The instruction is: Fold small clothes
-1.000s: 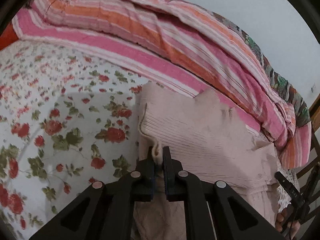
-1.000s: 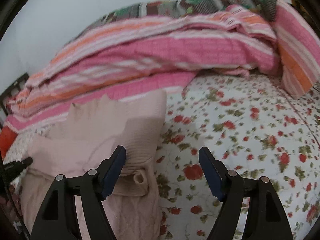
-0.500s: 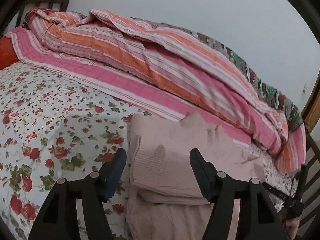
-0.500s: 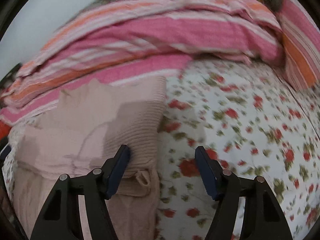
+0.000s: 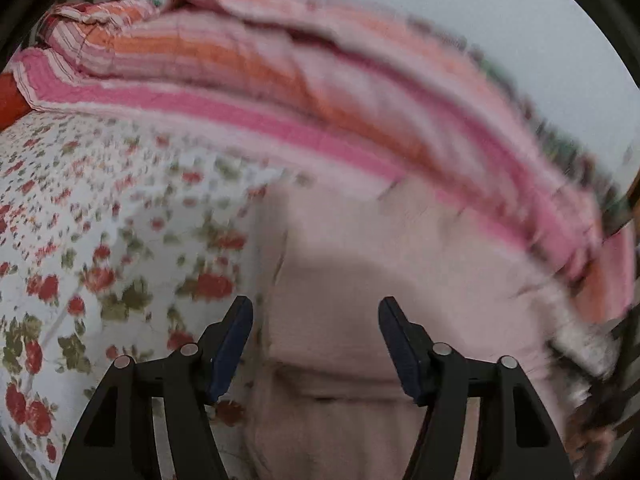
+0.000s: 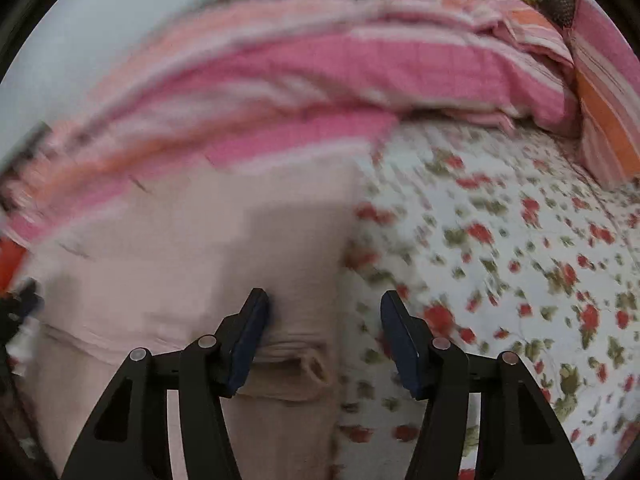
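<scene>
A pale pink knitted garment lies partly folded on the flowered bed sheet, its upper fold lying over the rest. My left gripper hovers open over the garment's left side, nothing pressed between its pads. In the right wrist view the same garment fills the left half. My right gripper hangs over its right edge with its jaws closing; the folded edge and a rolled cuff lie between the fingers, and the pads do not press them. Both views are blurred.
A pink, orange and white striped quilt is heaped along the wall behind the garment; it also shows in the right wrist view. The flowered sheet stretches to the right. A dark bed frame stands at the far right edge.
My left gripper let go of the garment's edge and opened, then shifted rightward over the cloth. My right gripper's jaws narrowed and it slid left, over the garment's right edge.
</scene>
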Demonstrator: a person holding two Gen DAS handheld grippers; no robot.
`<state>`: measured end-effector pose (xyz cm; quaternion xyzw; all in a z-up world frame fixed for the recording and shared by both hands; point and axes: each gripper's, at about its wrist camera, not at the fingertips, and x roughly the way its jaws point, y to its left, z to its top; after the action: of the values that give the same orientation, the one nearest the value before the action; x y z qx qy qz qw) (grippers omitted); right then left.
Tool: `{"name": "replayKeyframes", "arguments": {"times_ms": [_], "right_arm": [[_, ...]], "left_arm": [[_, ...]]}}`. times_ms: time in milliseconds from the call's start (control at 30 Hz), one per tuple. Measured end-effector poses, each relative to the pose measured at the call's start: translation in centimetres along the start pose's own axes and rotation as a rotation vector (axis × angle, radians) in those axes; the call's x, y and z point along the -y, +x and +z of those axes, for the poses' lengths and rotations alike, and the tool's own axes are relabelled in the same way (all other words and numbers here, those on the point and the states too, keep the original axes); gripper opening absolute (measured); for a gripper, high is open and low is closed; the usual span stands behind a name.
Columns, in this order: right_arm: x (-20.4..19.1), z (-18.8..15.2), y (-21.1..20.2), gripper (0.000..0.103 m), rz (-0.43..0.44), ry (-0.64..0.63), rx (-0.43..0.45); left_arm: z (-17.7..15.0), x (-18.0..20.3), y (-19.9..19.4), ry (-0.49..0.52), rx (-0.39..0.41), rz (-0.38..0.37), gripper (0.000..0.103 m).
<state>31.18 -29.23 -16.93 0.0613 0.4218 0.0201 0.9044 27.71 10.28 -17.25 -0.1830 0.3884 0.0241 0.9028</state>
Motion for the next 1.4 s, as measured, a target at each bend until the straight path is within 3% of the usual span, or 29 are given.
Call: {"name": "replayKeyframes", "arguments": {"times_ms": [100,233,367,533,600,667,767,933,1067,1167,1267,1400], "right_arm": [[0.9,0.0,0.0,0.056,-0.020,0.044,-0.005],[1.2,-0.1,-0.7,0.054,-0.053,0.049,0.019],[1.4,-0.1,-2.0,0.042,-0.026,0.052,0.076],[-0.3,0.5,-2.6,0.041,0.051,-0.029,0.135],[-0.9,0.3,-1.4,0.040,-0.026,-0.069,0.090],[-0.3,0.2,0.0,0.040,-0.028,-0.032,0.020],[0.3,0.3,-0.3,0.044,-0.030,-0.012,0.027],[-1.6,0.0,-1.3,0.050,-0.074,-0.118,0.058],[-3.6,-0.6,-2.7,0.079,-0.085,-0.235,0.114],[-4.7,-1.2,-3.7,0.081,-0.076,-0.302,0.167],[-4.9,-1.6,-3.5,0.081,-0.081,-0.317,0.173],[-4.7,-1.6,-3.2,0.081,-0.050,-0.304,0.160]], "left_arm": [[-0.1,0.1,-0.5,0.009,0.017,-0.022,0.062],[0.2,-0.3,-2.9,-0.007,0.112,-0.094,0.064],[0.5,0.0,-2.9,-0.012,0.125,-0.130,0.064],[-0.2,1.5,0.2,0.064,0.026,-0.032,0.054],[-0.4,1.9,0.2,0.089,0.027,-0.007,0.054],[-0.5,1.9,0.2,0.096,0.021,0.001,0.054],[-0.5,1.8,0.2,0.101,0.010,0.007,0.056],[-0.6,2.3,0.3,0.136,0.009,0.035,0.060],[-0.7,2.4,0.4,0.146,0.007,0.041,0.072],[-0.7,2.0,0.7,0.120,-0.006,0.044,0.076],[-0.7,1.3,0.5,0.085,-0.005,0.013,0.076],[-0.9,1.7,0.4,0.101,0.006,0.030,0.075]]}}
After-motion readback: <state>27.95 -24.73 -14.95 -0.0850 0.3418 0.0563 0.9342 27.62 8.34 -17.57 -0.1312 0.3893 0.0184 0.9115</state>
